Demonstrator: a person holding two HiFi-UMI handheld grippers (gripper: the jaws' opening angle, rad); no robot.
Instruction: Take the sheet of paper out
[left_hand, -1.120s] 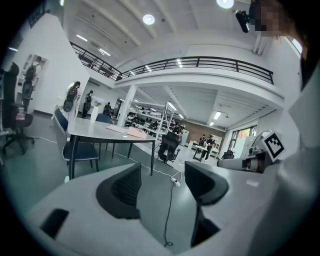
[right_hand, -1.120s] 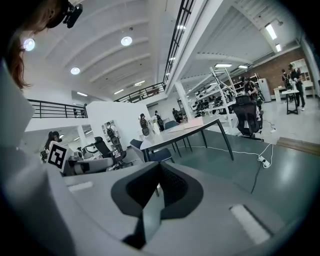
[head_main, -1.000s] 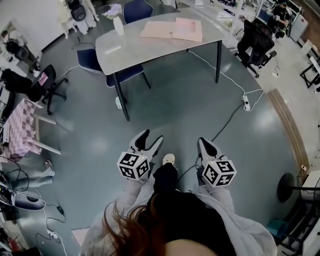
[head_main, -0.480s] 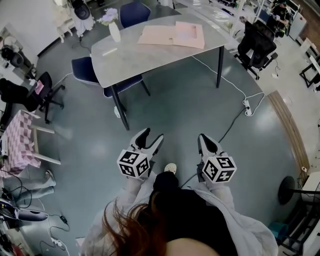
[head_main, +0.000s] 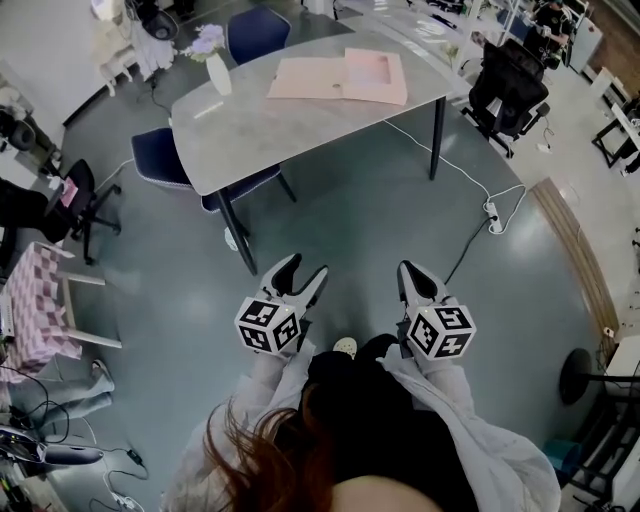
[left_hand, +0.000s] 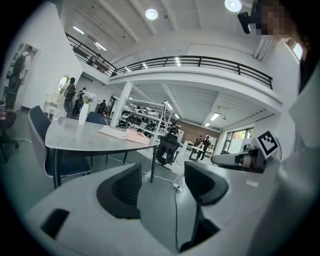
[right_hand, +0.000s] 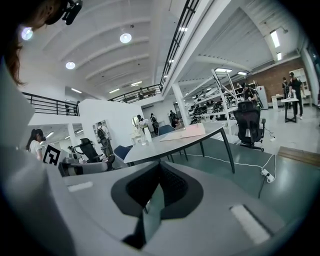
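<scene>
- So, my left claw (head_main: 303, 272) is spread wide with nothing in it, hanging over the floor (head_main: 360, 220).
- And my right claw (head_main: 408, 270) is pinched closed, empty too.
- Pink sheet of paper (head_main: 375, 68) lies in an open folder (head_main: 305, 78) on the grey table (head_main: 260, 120), well ahead of both claws.
- White vase (head_main: 218, 75) stands near its left end.
</scene>
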